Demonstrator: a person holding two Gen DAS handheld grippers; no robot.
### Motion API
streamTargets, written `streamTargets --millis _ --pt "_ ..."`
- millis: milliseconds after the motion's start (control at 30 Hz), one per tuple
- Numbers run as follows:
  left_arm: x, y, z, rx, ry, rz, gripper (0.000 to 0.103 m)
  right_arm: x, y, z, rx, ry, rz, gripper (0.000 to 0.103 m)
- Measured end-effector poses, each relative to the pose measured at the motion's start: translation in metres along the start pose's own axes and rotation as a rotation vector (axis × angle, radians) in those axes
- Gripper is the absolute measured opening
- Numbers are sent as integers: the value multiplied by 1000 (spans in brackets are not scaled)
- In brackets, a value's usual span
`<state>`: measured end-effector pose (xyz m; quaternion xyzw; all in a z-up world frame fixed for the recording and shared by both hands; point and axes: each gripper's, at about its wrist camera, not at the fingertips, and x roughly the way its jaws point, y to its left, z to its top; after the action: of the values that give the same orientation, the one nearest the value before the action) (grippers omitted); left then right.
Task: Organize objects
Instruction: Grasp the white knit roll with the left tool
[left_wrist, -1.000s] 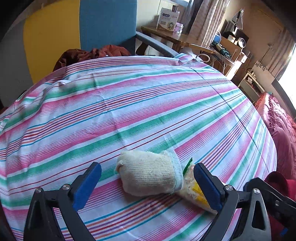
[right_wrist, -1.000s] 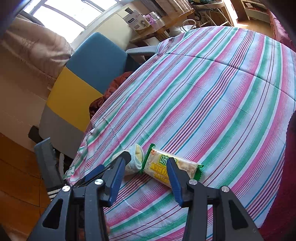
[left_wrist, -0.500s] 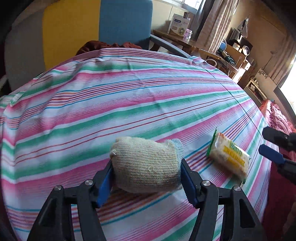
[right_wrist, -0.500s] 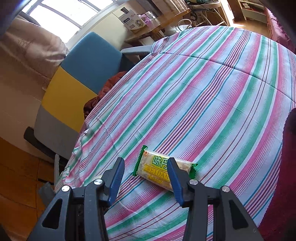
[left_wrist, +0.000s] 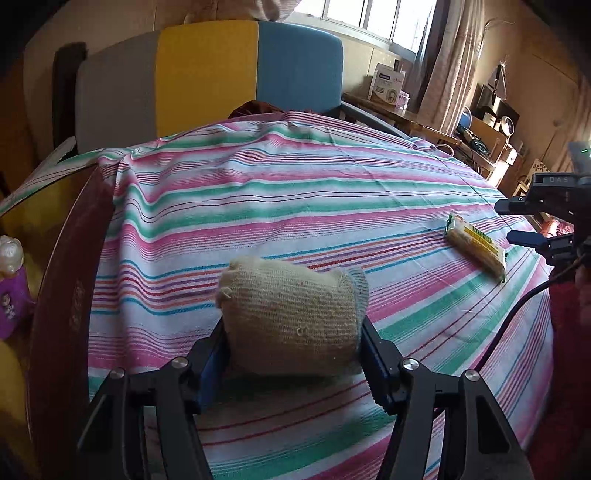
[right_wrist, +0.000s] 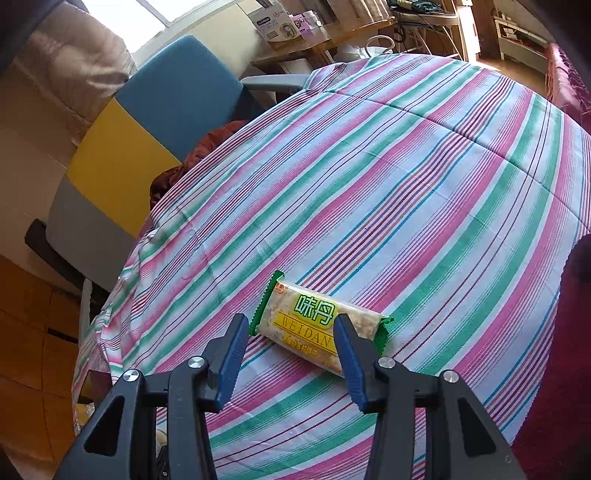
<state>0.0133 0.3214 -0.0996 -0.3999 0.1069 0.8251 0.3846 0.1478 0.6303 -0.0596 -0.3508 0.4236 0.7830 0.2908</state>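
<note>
My left gripper is shut on a rolled beige knit glove and holds it above the striped tablecloth, near the table's left edge. A yellow and green snack packet lies flat on the cloth; it also shows in the left wrist view at the right. My right gripper is open and hovers just in front of the packet, its blue pads either side of the packet's near part without touching it. The right gripper also shows in the left wrist view.
A grey, yellow and blue chair back stands behind the table. A dark red box edge and a purple bottle sit at the left. A side desk with a white box is at the back right. A red cloth lies right.
My left gripper closed on the glove, lifted it and carried it left, away from the packet. My right gripper stayed open over the packet.
</note>
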Motion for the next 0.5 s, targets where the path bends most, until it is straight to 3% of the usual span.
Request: streamTargets --millis 500 --pt "3 -8 -5 47 -18 38 65 7 6 -2 -37 16 -70 48"
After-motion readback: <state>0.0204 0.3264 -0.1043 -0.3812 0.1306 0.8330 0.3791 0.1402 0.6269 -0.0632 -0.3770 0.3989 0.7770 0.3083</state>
